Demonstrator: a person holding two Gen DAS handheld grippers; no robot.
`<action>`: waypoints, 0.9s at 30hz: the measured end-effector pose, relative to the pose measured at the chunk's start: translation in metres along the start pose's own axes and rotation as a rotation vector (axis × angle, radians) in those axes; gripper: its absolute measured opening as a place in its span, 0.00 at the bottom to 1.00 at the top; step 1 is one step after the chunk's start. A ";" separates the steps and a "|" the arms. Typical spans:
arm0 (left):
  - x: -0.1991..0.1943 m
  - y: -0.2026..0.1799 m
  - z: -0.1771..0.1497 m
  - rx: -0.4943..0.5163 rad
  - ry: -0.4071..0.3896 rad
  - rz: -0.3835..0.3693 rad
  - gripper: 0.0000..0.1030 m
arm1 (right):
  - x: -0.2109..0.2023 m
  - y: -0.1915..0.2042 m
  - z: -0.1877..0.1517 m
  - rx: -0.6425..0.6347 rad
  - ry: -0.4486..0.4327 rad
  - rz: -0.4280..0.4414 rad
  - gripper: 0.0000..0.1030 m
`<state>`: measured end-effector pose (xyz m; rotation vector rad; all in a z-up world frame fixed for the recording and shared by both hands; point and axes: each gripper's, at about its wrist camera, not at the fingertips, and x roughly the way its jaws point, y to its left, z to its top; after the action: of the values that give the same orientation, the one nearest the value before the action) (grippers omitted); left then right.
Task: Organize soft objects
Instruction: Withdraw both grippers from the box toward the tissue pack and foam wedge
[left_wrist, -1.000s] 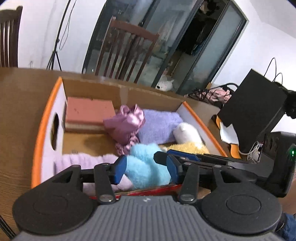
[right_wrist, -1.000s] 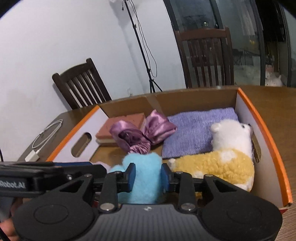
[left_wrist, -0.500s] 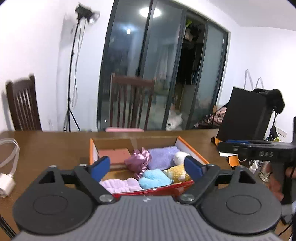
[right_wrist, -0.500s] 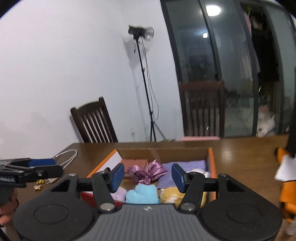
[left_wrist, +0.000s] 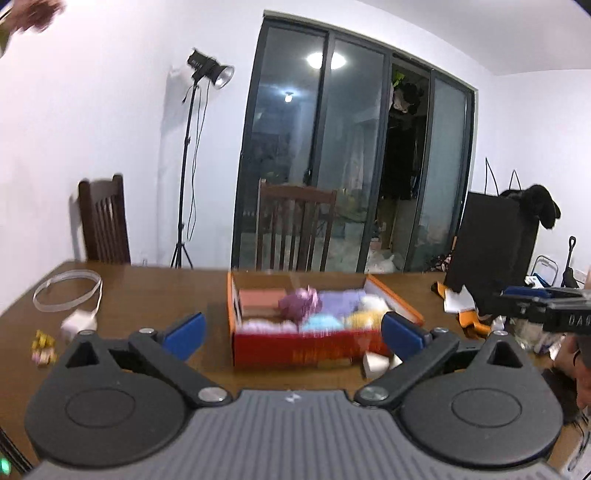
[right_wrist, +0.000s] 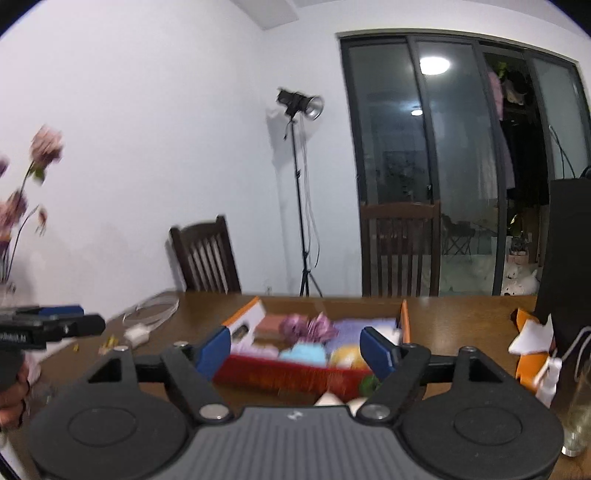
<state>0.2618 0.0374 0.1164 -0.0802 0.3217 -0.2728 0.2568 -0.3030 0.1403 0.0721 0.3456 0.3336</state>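
Left gripper: left gripper (left_wrist: 291, 334) has its jaws spread wide, having just been opening; nothing lies between them, and it is held back from the box.
Right gripper: right gripper (right_wrist: 295, 349) stands partly wide, jaws also just opening, and holds nothing.
Task items: all soft objects seen sit inside the box (left_wrist: 306, 349) on the wooden surface (left_wrist: 155, 295), well apart from both grippers.
Box: open-topped cardboard, red front wall, orange rim, white side panel with a hand slot.
Contents: pink sponge-like block (left_wrist: 258, 298) at the back left; crumpled satin purple fabric (left_wrist: 300, 303) in the middle; flat lilac knitted cloth (left_wrist: 341, 297) behind; fluffy blue plush (left_wrist: 320, 323) at the front; woolly yellow plush (left_wrist: 364, 318) to the right; pale lilac fleecy piece (left_wrist: 264, 325) front left.
Progress: judged close to complete; packing looks full.
Risk, overfill: plush items stand near rim height; springy pile may rebound and spill over the front wall.
Risk, snagging: satin and knit could catch on a returning pad and be dragged out.
Risk, stray items: small pieces (left_wrist: 376, 363) lie just before the box; blurred, identity uncertain, may be overlooked.
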 end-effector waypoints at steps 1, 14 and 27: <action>-0.005 0.002 -0.009 -0.005 0.014 0.000 1.00 | -0.003 0.005 -0.008 -0.011 0.015 0.004 0.75; -0.018 0.022 -0.081 -0.053 0.130 0.090 1.00 | -0.014 0.062 -0.096 -0.068 0.176 0.133 0.73; 0.026 0.026 -0.096 -0.068 0.227 0.036 1.00 | 0.067 0.093 -0.136 -0.221 0.361 0.169 0.40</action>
<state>0.2607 0.0518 0.0150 -0.1110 0.5579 -0.2357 0.2408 -0.1913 0.0034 -0.1795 0.6595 0.5521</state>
